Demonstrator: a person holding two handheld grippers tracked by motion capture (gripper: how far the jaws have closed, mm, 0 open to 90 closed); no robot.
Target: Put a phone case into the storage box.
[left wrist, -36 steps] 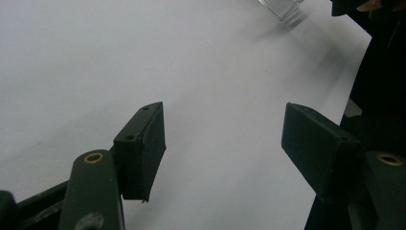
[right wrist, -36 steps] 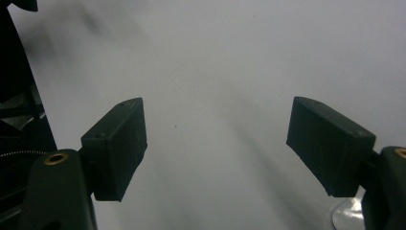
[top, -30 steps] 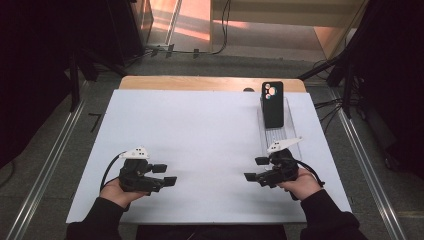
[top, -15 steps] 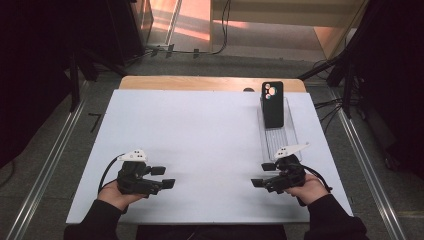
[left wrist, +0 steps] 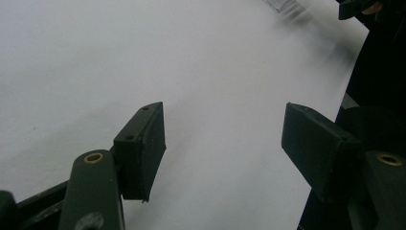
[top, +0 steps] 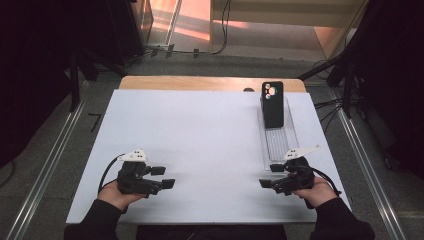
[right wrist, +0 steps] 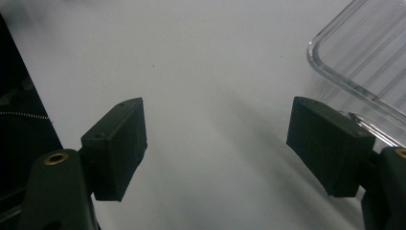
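Near table edge: my right gripper [top: 266, 183] and left gripper [top: 169, 183] — jaws spread, empty.
Risk: clipping clear tray [top: 278, 145] — toppling the phone [top: 272, 104].

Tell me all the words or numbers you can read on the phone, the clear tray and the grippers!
None: no words, numbers or signs can be read here.
The black phone shows its back, with camera lenses and no logo that can be made out.
The clear tray is plain ribbed plastic.
The left gripper and right gripper carry no readable label; their black jaws are bare.
The white table is blank.
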